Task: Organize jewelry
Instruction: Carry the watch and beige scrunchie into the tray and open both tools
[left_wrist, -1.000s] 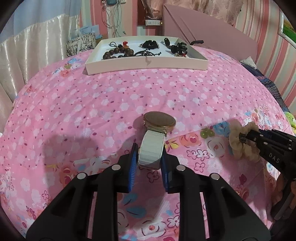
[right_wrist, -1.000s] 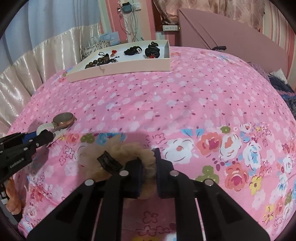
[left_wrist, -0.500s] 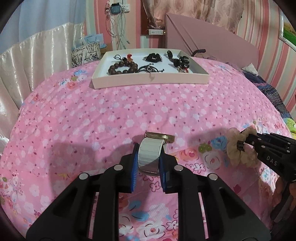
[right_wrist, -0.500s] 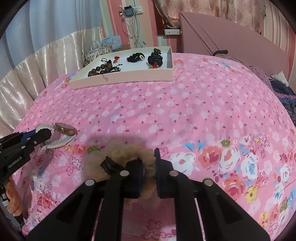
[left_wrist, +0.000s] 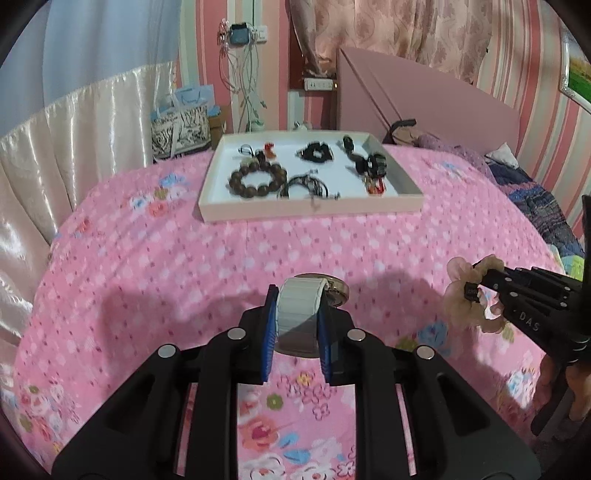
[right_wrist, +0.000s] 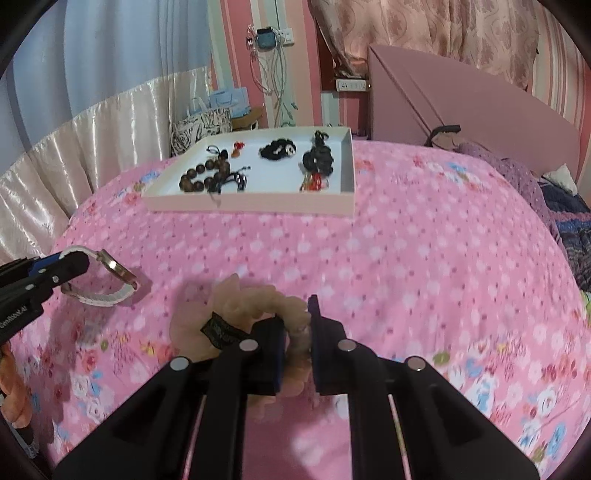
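Watch (left_wrist: 301, 312) now lifted off bedspread (left_wrist: 147, 280), clamped in left hand-held gripper (left_wrist: 297, 332).

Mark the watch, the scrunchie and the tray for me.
watch (left_wrist: 297, 314), left wrist view, on the white strap.
scrunchie (right_wrist: 273, 301), right wrist view, on its peach ruffle.
tray (left_wrist: 314, 212), left wrist view, on its near wall.

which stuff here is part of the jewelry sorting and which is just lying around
Part of the job:
- watch, in the left gripper
- scrunchie, in the right gripper
- tray
- bead bracelet in the tray

Just lying about:
- paper bags
- charger cables
- clothes at the bed's edge
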